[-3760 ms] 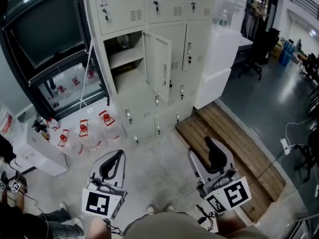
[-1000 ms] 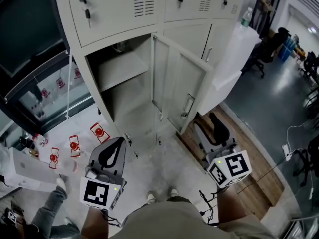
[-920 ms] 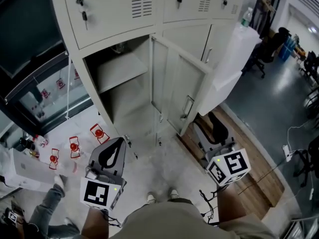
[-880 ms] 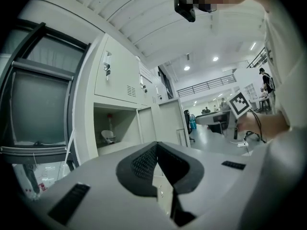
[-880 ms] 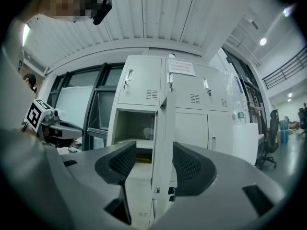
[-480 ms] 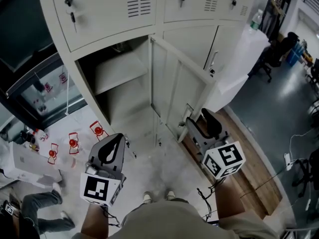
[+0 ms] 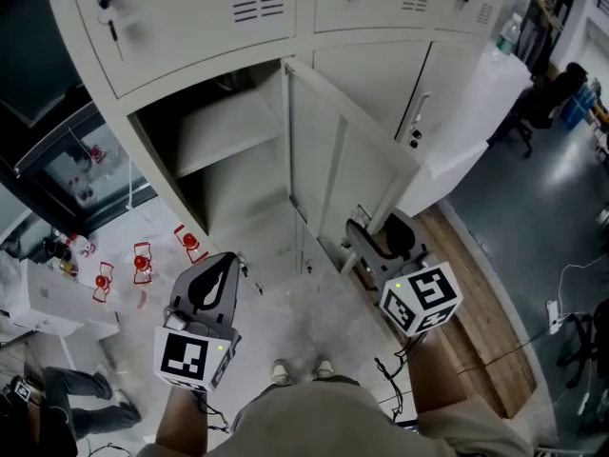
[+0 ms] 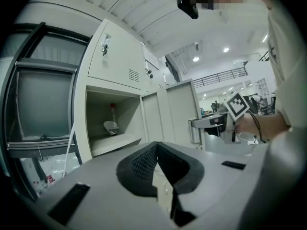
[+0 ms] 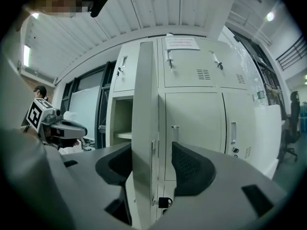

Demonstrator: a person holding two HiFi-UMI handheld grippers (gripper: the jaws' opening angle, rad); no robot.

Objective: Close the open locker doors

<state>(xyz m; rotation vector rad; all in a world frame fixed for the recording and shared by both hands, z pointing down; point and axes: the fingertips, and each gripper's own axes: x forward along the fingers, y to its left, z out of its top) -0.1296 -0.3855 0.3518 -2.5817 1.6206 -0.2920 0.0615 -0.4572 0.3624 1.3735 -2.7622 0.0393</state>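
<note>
The left gripper (image 7: 225, 267) is held shut and empty. The right gripper (image 7: 374, 232) is set astride the free edge of the open locker door (image 7: 333, 165), its jaws apart (they have just been closing a little). A bare shelf (image 7: 224, 127) is seen in the open compartment. Red-capped bottles (image 7: 143, 255) are stood on the grey floor (image 7: 304, 322), far left.

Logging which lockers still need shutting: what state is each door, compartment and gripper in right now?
Open locker door: swung out, its edge between the jaws of the right gripper.
Compartment: exposed, shelf visible.
Upper doors: shut.
Neighbouring door: shut.
Left gripper: jaws together, empty.
Right gripper: jaws apart astride the door edge, just closed in slightly, not clamping it.
</note>
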